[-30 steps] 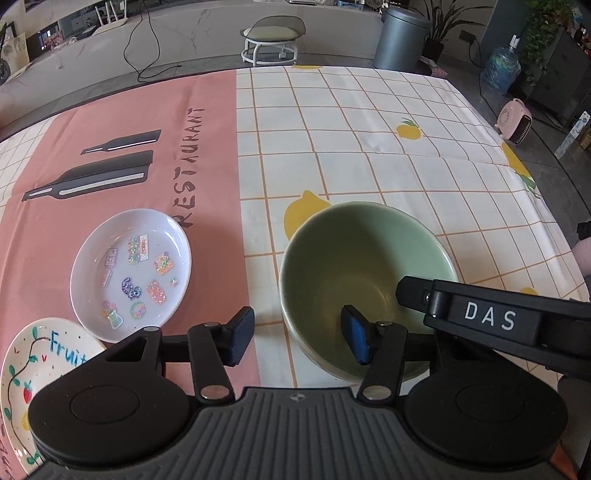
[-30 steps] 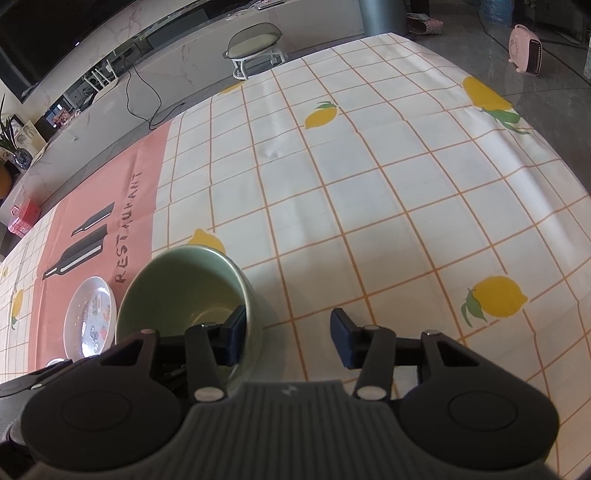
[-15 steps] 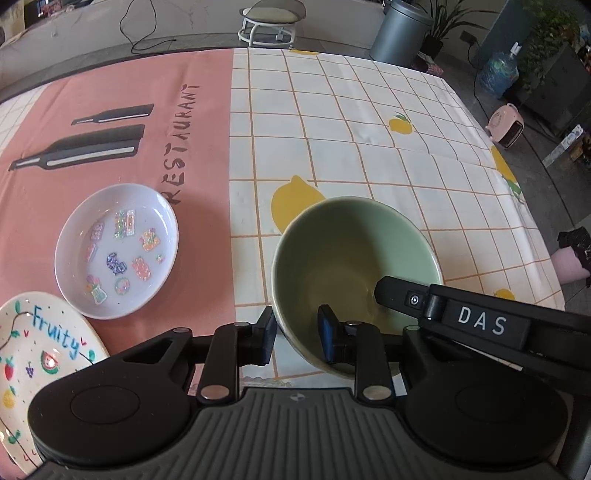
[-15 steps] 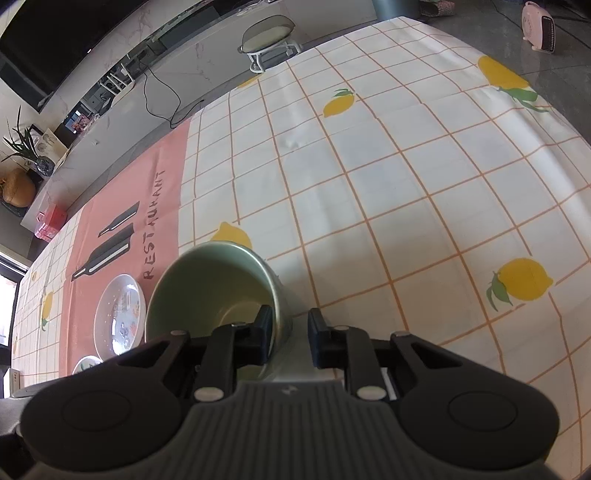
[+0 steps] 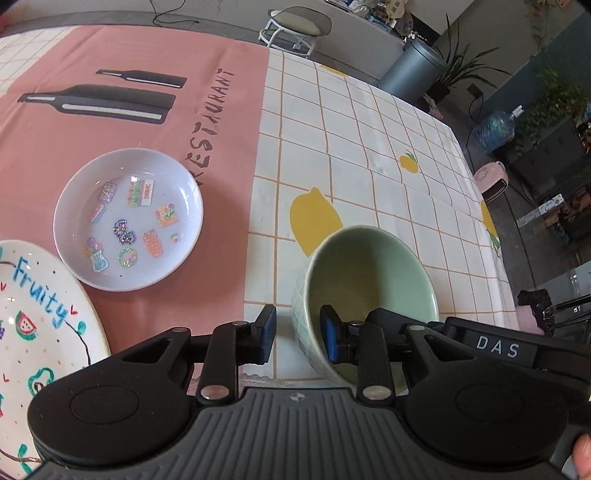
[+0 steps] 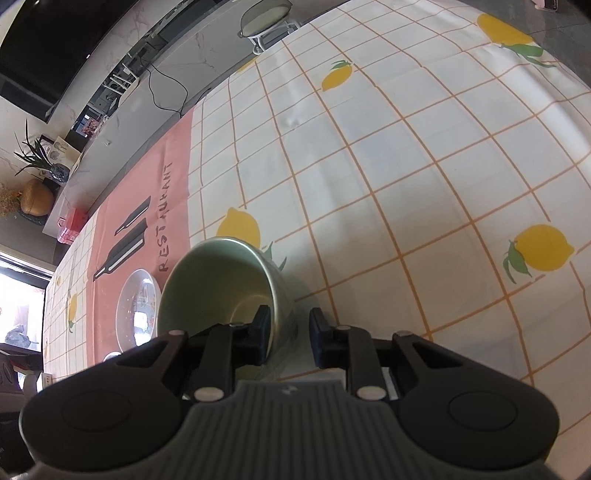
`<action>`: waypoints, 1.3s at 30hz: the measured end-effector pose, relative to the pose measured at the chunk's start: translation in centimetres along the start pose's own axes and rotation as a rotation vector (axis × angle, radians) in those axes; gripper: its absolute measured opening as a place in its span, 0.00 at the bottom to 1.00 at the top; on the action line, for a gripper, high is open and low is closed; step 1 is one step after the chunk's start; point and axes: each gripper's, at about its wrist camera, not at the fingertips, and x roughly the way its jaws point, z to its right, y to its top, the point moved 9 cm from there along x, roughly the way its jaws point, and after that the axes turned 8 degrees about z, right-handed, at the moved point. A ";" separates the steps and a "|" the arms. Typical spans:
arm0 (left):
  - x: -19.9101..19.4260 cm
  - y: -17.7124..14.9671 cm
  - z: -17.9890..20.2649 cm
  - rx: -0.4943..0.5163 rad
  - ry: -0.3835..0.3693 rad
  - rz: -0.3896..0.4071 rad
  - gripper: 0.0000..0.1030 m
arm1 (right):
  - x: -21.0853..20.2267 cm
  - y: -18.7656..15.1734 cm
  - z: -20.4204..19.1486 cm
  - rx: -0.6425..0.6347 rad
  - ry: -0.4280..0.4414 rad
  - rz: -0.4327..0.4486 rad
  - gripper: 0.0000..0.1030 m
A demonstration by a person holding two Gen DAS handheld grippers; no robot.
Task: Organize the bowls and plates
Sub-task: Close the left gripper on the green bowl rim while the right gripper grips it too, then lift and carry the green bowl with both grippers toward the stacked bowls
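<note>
A pale green bowl [image 5: 369, 280] stands on the lemon-check cloth, and both grippers hold its rim. My left gripper [image 5: 298, 335] is shut on the bowl's near-left wall, with one blue pad outside and the other inside. My right gripper [image 6: 290, 336] is shut on the opposite wall of the bowl [image 6: 214, 288], its left pad inside. The right tool's black body marked DAS [image 5: 498, 347] reaches in from the right. The bowl looks slightly tilted. To its left lie a lavender plate with stickers [image 5: 129, 218] and a white "Fruity" plate [image 5: 40, 332].
The pink "RESTAURANT" cloth panel [image 5: 122, 74] lies under both plates. The table's right edge [image 5: 508, 288] is close to the bowl. Past it on the floor are a pink heater [image 5: 493, 181], a grey bin [image 5: 413, 70] and a stool [image 5: 295, 27].
Both grippers have closed from wide apart onto the bowl's rim. The left wrist view has swung and rolled, so the plates now sit higher and nearer in it.
</note>
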 end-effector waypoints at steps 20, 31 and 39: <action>-1.6 -0.1 2.7 0.156 0.088 -0.022 0.11 | -1.8 -0.7 -0.8 -0.104 -0.047 0.015 0.10; -8.3 0.2 4.9 0.243 0.076 0.091 0.10 | -7.3 -1.8 -2.9 -0.140 -0.014 0.156 0.08; -15.5 0.7 2.4 0.203 0.049 0.120 0.10 | -12.2 -4.0 -8.6 -0.263 0.034 0.208 0.09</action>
